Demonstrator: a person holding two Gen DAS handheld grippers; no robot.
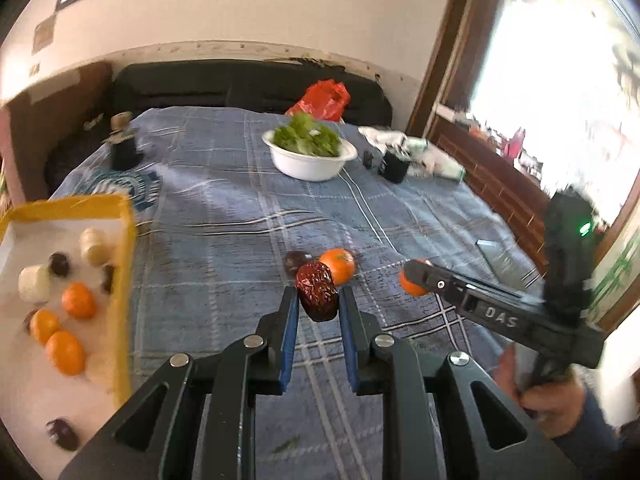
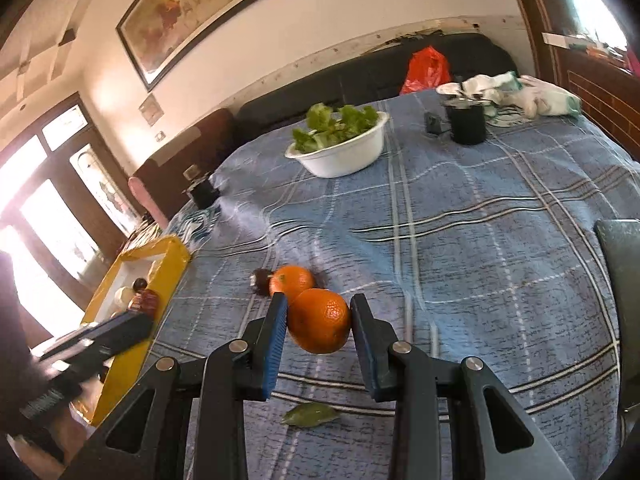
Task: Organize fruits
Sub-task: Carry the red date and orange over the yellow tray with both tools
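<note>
the left hand-held gripper [image 1: 318, 304] is clamped on a wrinkled red date [image 1: 317, 297], lifted clear of the blue plaid table [image 1: 240, 200]. the right hand-held gripper [image 2: 319, 322] is clamped across the middle of an orange [image 2: 319, 321], also off the cloth. the date looks light, with a leathery skin that gives under the pads – a gentle pinch should do. the orange seems heavier, round and smooth, so a hold at its widest part suits it. one more orange [image 2: 292, 281] and a dark fruit [image 2: 262, 280] lie on the table; the yellow-rimmed tray [image 1: 126, 240] holds others.
</note>
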